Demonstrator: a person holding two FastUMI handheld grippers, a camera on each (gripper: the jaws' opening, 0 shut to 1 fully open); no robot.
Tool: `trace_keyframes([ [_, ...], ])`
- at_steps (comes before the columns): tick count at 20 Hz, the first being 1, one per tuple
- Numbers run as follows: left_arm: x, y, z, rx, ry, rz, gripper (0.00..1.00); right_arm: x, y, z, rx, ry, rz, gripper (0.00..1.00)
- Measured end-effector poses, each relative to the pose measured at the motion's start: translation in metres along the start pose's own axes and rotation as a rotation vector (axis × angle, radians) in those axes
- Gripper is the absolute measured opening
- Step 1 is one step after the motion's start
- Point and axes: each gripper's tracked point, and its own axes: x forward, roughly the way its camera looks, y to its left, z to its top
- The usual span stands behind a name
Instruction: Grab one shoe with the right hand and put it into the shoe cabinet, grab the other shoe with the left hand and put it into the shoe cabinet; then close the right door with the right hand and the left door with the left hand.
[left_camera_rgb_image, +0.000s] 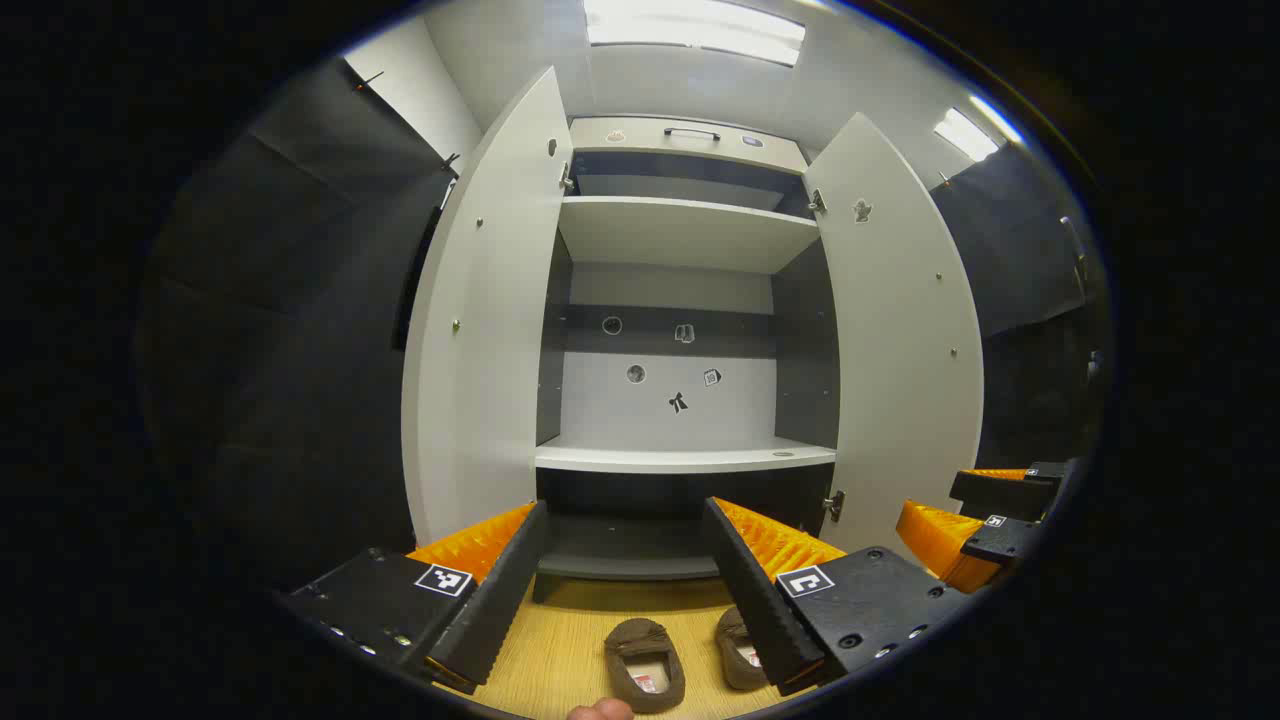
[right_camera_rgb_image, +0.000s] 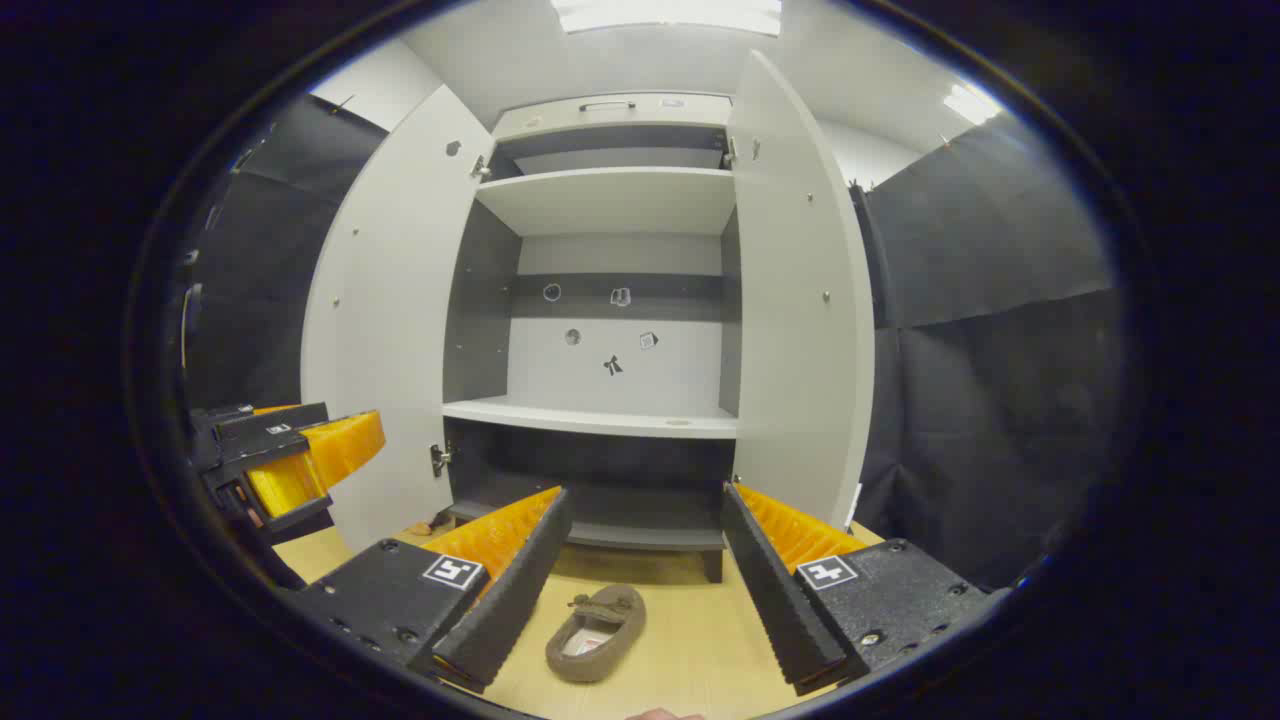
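Step in hand: the right-hand pickup of one slipper, not yet begun.
Right gripper (right_camera_rgb_image: 640, 590): fingers spread wide, empty, above the floor and aimed at the slipper (right_camera_rgb_image: 596, 633) lying before the shoe cabinet (right_camera_rgb_image: 610, 420).
Left gripper (left_camera_rgb_image: 625, 590): also wide and empty, over both slippers, one (left_camera_rgb_image: 645, 665) free between the fingers, the other (left_camera_rgb_image: 738, 650) partly behind a finger.
Doors: left door (left_camera_rgb_image: 480, 330) and right door (left_camera_rgb_image: 900, 330) stand open.
Advice: lower straight down, straddle the slipper across its width (likely soft, so pinch the sides), then lift toward a shelf.
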Motion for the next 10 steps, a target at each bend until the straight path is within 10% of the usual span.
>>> trace_keyframes([
  [10,0.0023,-0.0037,0.0015,0.007,-0.013,-0.006,0.95,-0.0005,-0.0059,0.0005,-0.001,-0.002,-0.01,0.99],
])
